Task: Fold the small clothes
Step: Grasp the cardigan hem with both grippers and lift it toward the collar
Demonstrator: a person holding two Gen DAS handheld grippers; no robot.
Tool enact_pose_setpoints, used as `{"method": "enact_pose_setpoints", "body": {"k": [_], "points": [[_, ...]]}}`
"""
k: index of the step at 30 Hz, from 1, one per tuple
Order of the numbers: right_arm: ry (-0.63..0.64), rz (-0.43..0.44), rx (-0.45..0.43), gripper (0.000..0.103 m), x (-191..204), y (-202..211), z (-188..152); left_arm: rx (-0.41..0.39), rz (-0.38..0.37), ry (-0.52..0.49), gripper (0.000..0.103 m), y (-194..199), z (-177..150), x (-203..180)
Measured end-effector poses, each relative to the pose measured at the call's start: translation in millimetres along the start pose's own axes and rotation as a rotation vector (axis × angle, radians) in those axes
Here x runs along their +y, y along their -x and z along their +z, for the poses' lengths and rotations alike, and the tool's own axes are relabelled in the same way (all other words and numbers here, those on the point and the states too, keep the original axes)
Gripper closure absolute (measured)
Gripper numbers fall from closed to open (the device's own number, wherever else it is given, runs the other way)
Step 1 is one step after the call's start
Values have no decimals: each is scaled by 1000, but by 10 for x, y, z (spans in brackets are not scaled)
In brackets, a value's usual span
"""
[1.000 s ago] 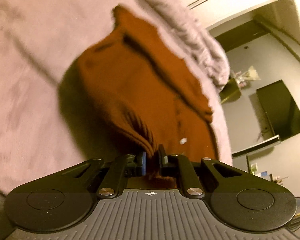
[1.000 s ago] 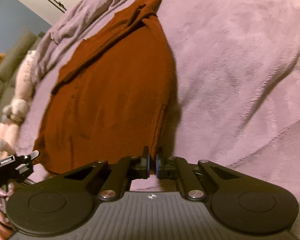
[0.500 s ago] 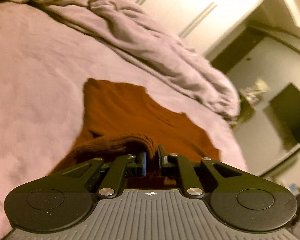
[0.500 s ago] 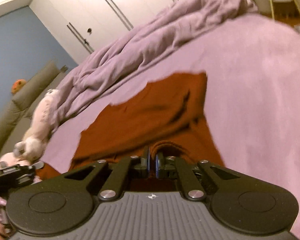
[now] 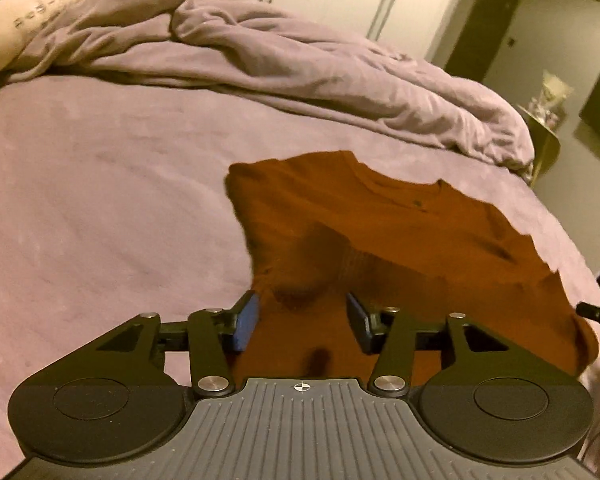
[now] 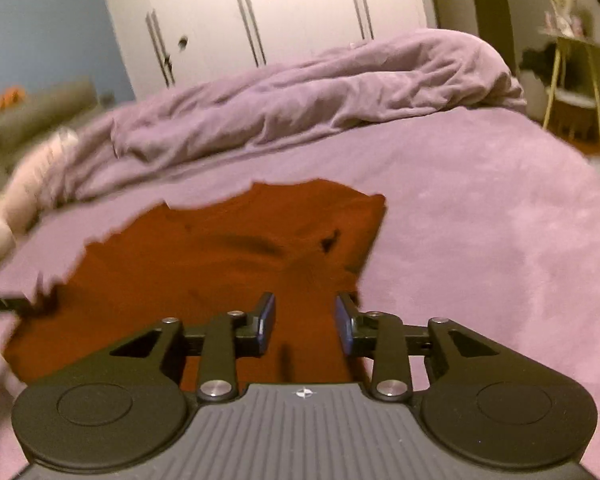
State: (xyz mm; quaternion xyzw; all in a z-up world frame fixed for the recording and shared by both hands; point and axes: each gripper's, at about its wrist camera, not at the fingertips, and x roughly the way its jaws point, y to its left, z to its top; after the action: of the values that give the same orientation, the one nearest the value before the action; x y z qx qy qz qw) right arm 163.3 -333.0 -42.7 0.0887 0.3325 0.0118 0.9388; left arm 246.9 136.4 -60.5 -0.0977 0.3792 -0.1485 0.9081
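Both cameras sit low and close over the purple bed (image 5: 100,200), looking across it at the far wardrobe (image 6: 300,12). Both show the rust-brown sweater (image 5: 400,232) and the crumpled blanket (image 6: 320,92).

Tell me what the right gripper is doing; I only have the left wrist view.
Observer: The right gripper has just been opening its jaws. The rust sweater lies on the bed under the gap, and the pads are not pressing it.
Operator: Describe what stands left of the bed.
Observer: A grey sofa stands against a blue wall, with something orange on top of it.
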Motion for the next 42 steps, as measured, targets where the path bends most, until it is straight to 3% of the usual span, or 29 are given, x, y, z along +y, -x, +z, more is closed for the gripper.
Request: {"method": "enact_pose_setpoints", "body": {"k": [5,12,16,18,20,22,23,24,26,34,36,42], "points": [[54,1,25,71,55,-224,30,47,3,-53,34,-299,78,-13],[93,34,70,71,87,-442,112,116,-22,-53,36,-693,138,3],[91,31,100,70,23,-534,126,110,-46,8,51,-669,117,85],[91,31,104,66,20,-553,130,101,-41,31,66,-635,110,127],[83,35,107,64,26,-569,131,97,-36,60,74,-613,109,164],[94,30,98,67,69,-553,120,87,-26,57,80,-585,109,147],[109,29,95,77,91,-540,121,79,-19,42,82,-569,107,120],[130,30,89,88,122,-518,113,75,-13,31,83,-553,108,92],[175,23,75,95,190,-459,101,67,10,5,84,-513,121,32],[295,-6,5,97,426,-123,201,31,51,-53,88,-204,238,-153],[317,-15,-21,97,483,-55,230,10,66,-75,94,-127,271,-206],[333,-17,-61,97,578,-2,319,-35,46,-96,94,3,386,-272]]}}
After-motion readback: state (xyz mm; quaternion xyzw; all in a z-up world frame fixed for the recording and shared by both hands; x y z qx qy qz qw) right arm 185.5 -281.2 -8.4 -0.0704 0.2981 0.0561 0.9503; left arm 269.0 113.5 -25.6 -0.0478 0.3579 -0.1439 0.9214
